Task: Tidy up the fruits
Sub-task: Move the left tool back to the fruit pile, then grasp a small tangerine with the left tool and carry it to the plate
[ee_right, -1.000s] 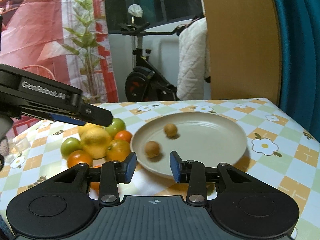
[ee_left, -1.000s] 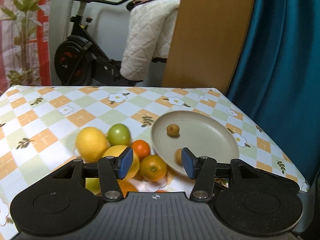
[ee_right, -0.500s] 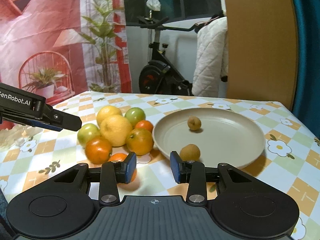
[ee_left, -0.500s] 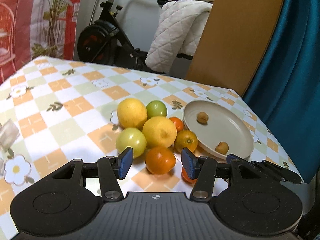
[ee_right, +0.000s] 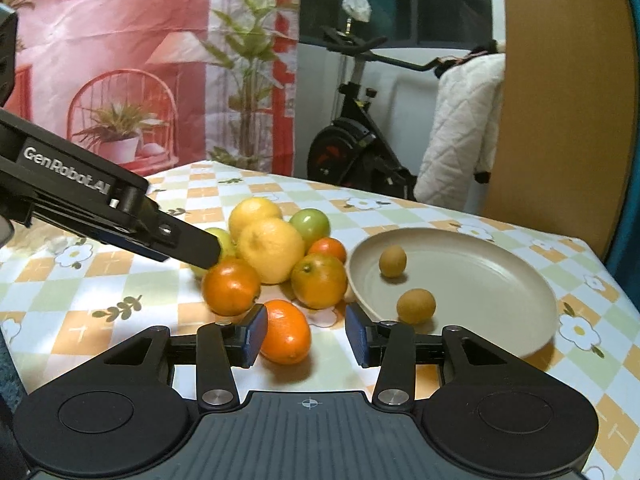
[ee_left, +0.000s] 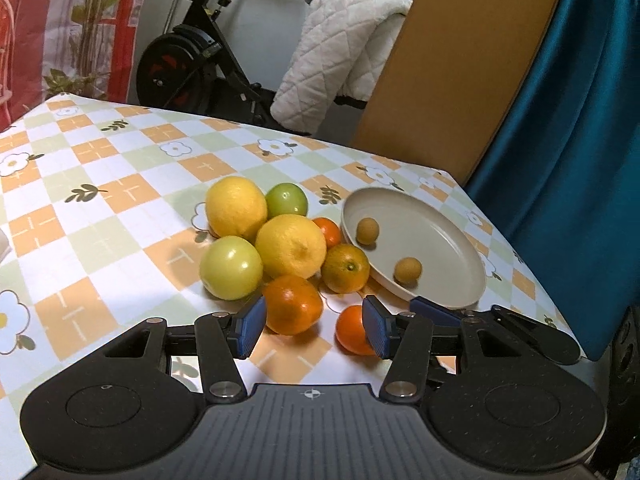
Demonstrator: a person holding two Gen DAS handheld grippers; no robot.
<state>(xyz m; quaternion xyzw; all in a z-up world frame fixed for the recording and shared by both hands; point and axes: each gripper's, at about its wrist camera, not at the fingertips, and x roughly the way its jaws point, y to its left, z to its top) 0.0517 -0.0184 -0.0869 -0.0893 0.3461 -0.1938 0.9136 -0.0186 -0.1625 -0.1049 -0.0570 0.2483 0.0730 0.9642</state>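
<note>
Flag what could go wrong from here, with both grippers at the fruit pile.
1. The fruits lie packed together; closing the right gripper on the near orange may nudge neighbours and send them rolling.
2. The left gripper and right gripper aim at the same pile and could collide.
3. The two small brown fruits sit loose on the plate; a bump could roll them off.

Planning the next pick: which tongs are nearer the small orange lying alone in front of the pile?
Right. The right tongs stand open with the small orange just ahead between the pads. The left tongs face the bigger orange; the small one sits off their right pad.
</note>
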